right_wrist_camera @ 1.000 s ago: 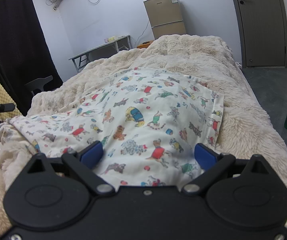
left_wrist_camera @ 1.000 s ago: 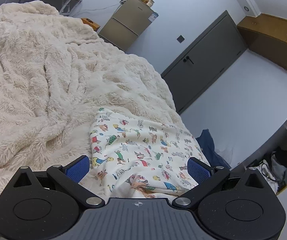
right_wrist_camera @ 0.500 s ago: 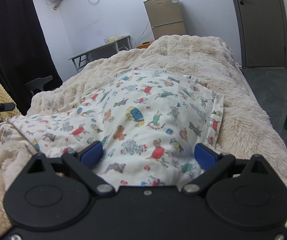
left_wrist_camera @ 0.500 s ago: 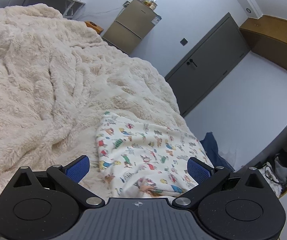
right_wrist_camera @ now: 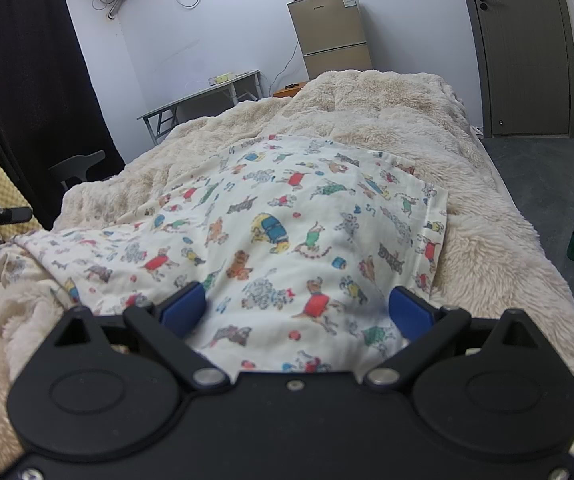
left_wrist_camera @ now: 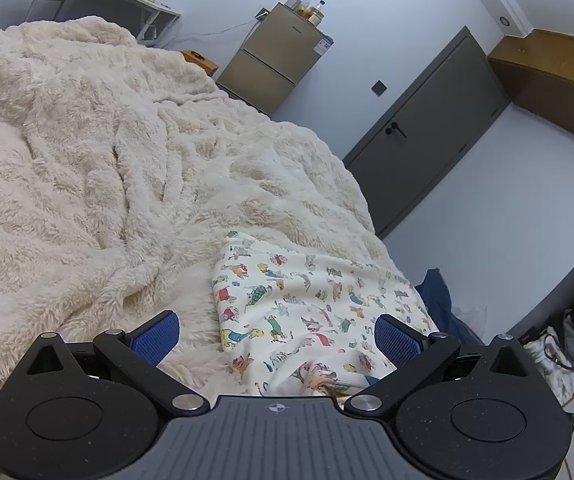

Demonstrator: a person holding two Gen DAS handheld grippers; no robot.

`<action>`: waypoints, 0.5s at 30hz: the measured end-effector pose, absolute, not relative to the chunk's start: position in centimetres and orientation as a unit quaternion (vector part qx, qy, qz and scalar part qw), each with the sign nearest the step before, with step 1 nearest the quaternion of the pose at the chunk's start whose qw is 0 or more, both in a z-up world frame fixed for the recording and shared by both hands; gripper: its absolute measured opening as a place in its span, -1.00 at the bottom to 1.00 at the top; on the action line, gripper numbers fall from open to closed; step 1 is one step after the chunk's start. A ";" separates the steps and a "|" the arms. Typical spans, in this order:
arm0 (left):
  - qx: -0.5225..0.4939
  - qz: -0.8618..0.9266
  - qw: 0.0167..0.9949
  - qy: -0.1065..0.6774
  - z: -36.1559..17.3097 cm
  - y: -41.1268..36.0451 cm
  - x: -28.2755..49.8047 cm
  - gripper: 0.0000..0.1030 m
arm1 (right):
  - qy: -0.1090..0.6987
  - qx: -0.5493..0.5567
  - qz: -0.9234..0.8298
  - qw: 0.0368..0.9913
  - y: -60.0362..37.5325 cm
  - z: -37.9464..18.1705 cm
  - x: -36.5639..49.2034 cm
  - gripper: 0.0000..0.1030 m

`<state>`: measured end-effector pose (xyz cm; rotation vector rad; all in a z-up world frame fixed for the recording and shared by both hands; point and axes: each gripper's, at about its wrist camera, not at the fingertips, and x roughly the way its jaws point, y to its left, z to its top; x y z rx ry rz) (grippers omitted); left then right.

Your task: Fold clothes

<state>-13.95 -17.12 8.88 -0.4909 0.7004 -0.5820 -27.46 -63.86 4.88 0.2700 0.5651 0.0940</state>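
Left tongs (left_wrist_camera: 277, 334) have drifted left; both pairs, right tongs (right_wrist_camera: 297, 306) included, gape apart over the garment (right_wrist_camera: 287, 232), apparently ready to grip.

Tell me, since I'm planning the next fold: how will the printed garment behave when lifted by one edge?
The printed garment will probably go floppy and sag: it follows the fluffy blanket underneath and wrinkles near the left gripper. It looks thin, so likely light. The plush pile may drag on it if pushed.

A bed (right_wrist_camera: 487, 240) under a shaggy cream blanket (left_wrist_camera: 87, 160) carries a flat cartoon-printed garment (right_wrist_camera: 287, 232).
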 end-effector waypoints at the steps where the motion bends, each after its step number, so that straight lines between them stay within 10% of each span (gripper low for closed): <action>1: -0.234 -0.279 0.869 0.335 8.9 -17.1 -13.9 1.00 | 0.278 0.133 0.046 0.950 -63.9 4.9 -27.5 0.92; 15: -0.234 -0.282 0.867 0.336 8.9 -17.2 -14.1 1.00 | 0.278 0.132 0.046 0.951 -63.8 4.8 -27.4 0.92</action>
